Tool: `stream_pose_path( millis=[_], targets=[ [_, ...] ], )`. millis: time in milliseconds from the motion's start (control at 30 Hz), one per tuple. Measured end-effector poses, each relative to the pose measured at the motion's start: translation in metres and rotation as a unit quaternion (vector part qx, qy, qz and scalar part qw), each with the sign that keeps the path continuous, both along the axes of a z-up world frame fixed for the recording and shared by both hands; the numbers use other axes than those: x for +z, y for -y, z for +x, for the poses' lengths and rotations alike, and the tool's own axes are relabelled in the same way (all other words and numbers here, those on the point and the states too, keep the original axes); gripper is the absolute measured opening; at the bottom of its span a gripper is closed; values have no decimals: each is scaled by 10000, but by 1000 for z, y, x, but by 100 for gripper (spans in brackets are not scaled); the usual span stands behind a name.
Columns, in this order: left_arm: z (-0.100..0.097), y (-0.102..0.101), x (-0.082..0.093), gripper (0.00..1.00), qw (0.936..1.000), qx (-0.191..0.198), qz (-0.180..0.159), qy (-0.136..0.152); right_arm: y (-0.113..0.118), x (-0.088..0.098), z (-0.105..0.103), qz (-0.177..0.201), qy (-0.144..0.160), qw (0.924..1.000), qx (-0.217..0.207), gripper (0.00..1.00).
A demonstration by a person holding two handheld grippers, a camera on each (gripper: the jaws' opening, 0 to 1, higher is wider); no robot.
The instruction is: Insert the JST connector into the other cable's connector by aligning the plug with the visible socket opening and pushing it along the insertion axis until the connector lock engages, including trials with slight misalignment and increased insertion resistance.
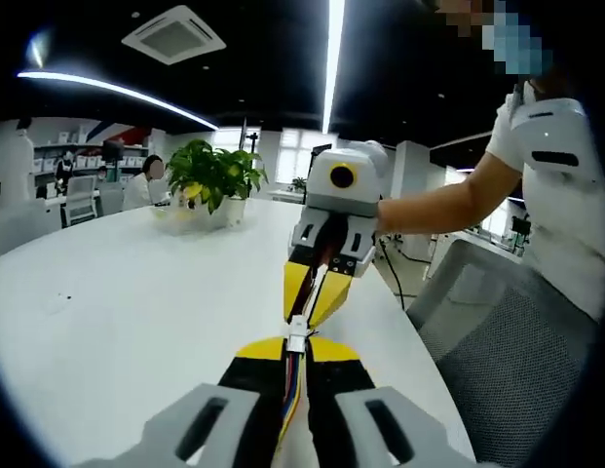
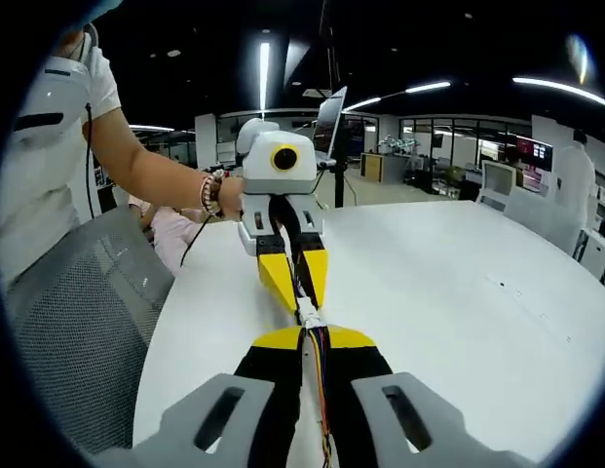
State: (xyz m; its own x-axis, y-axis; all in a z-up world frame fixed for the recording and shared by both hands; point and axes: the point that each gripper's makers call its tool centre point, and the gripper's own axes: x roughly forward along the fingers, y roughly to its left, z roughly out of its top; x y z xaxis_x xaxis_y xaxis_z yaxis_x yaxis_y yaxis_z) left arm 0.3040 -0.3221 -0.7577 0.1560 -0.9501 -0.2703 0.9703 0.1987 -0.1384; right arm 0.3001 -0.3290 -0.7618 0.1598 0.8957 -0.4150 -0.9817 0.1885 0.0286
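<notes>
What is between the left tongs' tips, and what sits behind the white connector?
The left tongs pinch a multicoloured cable ending in the white connector. Directly behind it the right tongs grip their end. The mating faces and lock are covered.

At centre frame we cannot tell whether the small white JST connectors (image 1: 297, 333) are fully mated; the yellow-tipped jaws cover their sides. The multicoloured wires (image 2: 321, 390) run out at the bottom edge.
</notes>
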Motion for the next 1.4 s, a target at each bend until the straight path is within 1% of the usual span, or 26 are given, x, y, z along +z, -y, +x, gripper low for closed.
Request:
stream_pose_path(
  millis=[67,100,200,267,400,467,567,733,867,900,967,1033,1067,1133,1167,1200,1267,1300,1333,1400],
  targets=[
    [6,1,-6,0,10000,47,51,-19,0,-5,6,-26,-30,10000,-30,4],
    [9,1,-11,0,9999,78,114,-42,1,-12,14,-85,-42,9999,-58,4],
    [20,1,-24,0,9995,154,269,-61,0,-22,22,-153,-79,9998,-107,4],
    [24,1,-32,1,9991,219,353,-93,1,-32,33,-209,-106,9996,-148,4],
    [33,-1,-49,1,9979,336,542,-94,-1,-48,41,-322,-155,9991,-207,4],
    [38,-2,-57,1,9972,394,626,-143,-2,-57,46,-394,-145,9989,-216,4],
    [42,-3,-67,2,9962,427,739,-173,-4,-66,46,-478,-144,9985,-213,4],
    [42,-3,-80,2,9949,435,870,-249,-4,-80,45,-602,-253,9977,-166,5],
    [41,-2,-83,2,9944,421,939,-261,-3,-83,41,-637,-269,9975,-145,5],
    [41,-1,-83,1,9940,408,998,-203,-3,-81,38,-637,-270,9975,-152,5],
    [39,0,-84,1,9933,375,1085,-131,-3,-82,38,-657,-269,9973,-161,5],
    [36,1,-87,1,9926,356,1154,-127,-3,-84,37,-713,-251,9970,-162,6],
    [35,0,-86,1,9929,334,1134,-153,-2,-85,36,-738,-235,9969,-157,8],
    [34,-1,-85,2,9928,410,1094,-251,-1,-82,34,-750,-228,9967,-204,11],
    [35,-1,-84,3,9926,450,1086,-292,1,-82,36,-777,-226,9964,-246,15],
    [35,-3,-83,6,9923,481,1113,-262,3,-79,37,-798,-197,9962,-297,16],
    [35,-6,-80,7,9920,515,1123,-257,6,-72,36,-734,-186,9966,-328,14],
    [35,-7,-77,9,9922,557,1077,-286,8,-68,36,-698,-159,9968,-364,14],
    [35,-8,-70,10,9931,611,939,-350,11,-62,37,-659,-131,9968,-427,14],
    [35,-11,-60,12,9940,678,788,-335,15,-53,36,-601,-89,9970,-487,13]
  ],
)
